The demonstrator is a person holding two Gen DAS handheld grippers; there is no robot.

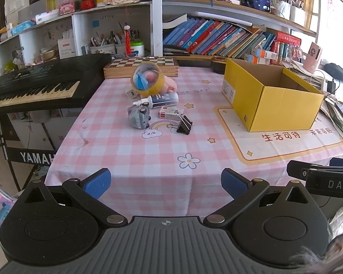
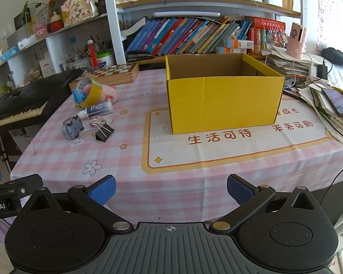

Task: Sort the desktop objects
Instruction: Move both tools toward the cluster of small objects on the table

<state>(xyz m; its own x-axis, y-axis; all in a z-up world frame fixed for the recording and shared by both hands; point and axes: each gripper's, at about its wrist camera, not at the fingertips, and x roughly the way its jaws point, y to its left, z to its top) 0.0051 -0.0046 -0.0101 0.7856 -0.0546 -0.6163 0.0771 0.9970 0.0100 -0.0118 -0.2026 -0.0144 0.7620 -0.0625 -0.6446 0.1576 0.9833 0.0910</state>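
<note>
Desktop objects cluster well apart from both spread hand-held grippers at table's near edge.

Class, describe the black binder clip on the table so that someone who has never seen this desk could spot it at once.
Find the yellow cardboard box on the pink checked tablecloth. Left of it is a small cluster of objects. The binder clip lies at its near edge, the only black piece, with silver wire handles.

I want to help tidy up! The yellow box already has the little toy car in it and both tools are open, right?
Not quite. The yellow box looks empty in the right wrist view; the little toy car sits on the tablecloth. Both the left tool and right tool are open.
</note>
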